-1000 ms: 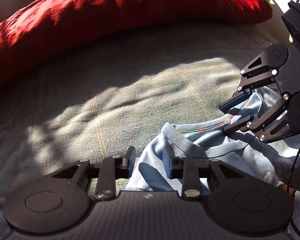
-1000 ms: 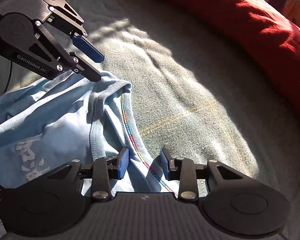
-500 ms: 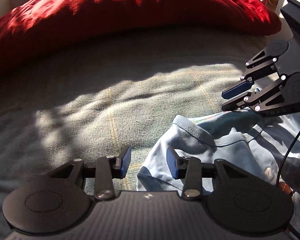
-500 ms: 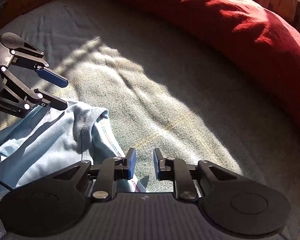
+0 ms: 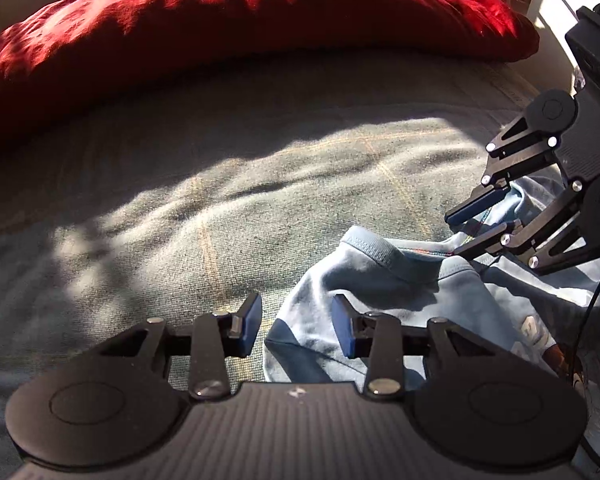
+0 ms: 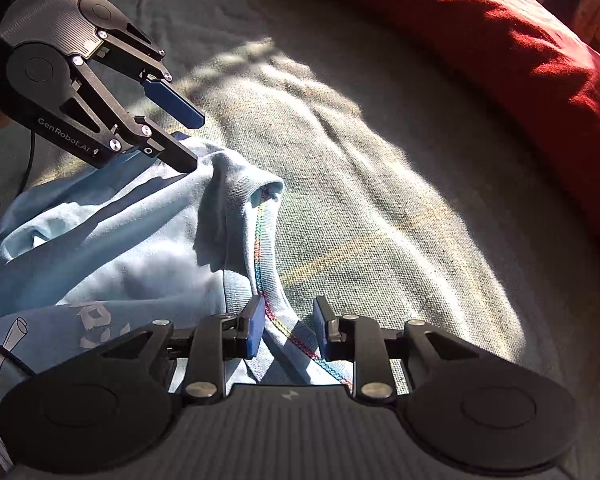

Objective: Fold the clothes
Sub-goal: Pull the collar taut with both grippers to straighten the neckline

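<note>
A light blue T-shirt (image 5: 400, 280) with a printed front and rainbow stitching at the collar lies crumpled on a grey-green blanket (image 5: 220, 208); it also shows in the right wrist view (image 6: 120, 248). My left gripper (image 5: 296, 330) is open, its jaws astride the shirt's left edge near the collar. My right gripper (image 6: 288, 330) is open over the rainbow-stitched collar seam. Each gripper shows in the other's view, the left one (image 6: 192, 140) and the right one (image 5: 460, 232), both open just above the cloth.
A large red pillow (image 5: 240, 28) lies along the far side of the blanket, also in the right wrist view (image 6: 500, 52). Bright sunlight and hard shadows cross the blanket. A black cable (image 5: 588, 320) hangs over the shirt at the right.
Both grippers have come back down to the shirt's collar after lifting away. The right jaws, narrowed half a second ago, have opened wider. The collar is more bunched.
</note>
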The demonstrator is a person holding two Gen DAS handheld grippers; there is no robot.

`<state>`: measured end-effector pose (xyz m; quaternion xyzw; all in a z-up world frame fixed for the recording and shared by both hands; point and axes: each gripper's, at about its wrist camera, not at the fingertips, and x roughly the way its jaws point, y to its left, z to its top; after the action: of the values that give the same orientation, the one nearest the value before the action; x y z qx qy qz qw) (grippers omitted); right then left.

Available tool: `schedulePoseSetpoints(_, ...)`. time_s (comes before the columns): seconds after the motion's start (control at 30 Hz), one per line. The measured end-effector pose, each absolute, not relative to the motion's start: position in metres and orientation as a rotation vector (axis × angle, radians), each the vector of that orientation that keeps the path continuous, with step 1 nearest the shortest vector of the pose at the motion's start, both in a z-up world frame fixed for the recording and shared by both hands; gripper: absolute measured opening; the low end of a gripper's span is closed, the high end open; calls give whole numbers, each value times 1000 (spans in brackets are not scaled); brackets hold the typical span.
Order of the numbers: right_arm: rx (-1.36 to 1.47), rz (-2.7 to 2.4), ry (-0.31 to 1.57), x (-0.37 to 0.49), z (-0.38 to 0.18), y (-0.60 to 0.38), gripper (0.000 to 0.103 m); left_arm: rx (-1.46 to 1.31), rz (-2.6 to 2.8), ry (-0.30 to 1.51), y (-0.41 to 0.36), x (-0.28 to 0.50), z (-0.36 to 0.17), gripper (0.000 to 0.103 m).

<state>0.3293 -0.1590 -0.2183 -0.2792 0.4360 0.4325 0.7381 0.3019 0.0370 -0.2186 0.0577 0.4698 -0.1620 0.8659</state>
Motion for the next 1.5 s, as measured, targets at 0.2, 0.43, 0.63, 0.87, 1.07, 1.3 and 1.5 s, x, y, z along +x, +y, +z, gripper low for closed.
schedulePoseSetpoints(0.2, -524, 882, 969, 346, -200, -189, 32, 111, -421, 981, 38, 331, -227, 36)
schedulePoseSetpoints(0.43, -431, 685, 1026, 373, -196, -261, 37, 238, -494, 1032, 19, 335, -241, 34)
schedulePoseSetpoints(0.63, -354, 705, 1100, 360, -225, -274, 40, 379, -460, 1042, -5, 325, -237, 31)
schedulePoseSetpoints(0.87, -476, 747, 1043, 331, -225, -258, 11, 591, -508, 1002, -32, 301, -238, 5)
schedulePoseSetpoints(1.07, -455, 647, 946, 336, -208, -268, 2, 477, -421, 929, -21, 315, -214, 4)
schedulePoseSetpoints(1.3, -392, 533, 951, 350, -210, -269, 10, 404, -368, 941, -22, 318, -209, 13)
schedulePoseSetpoints(1.5, -310, 663, 1006, 325, -204, -240, 18, 260, -505, 1002, -35, 302, -207, 29)
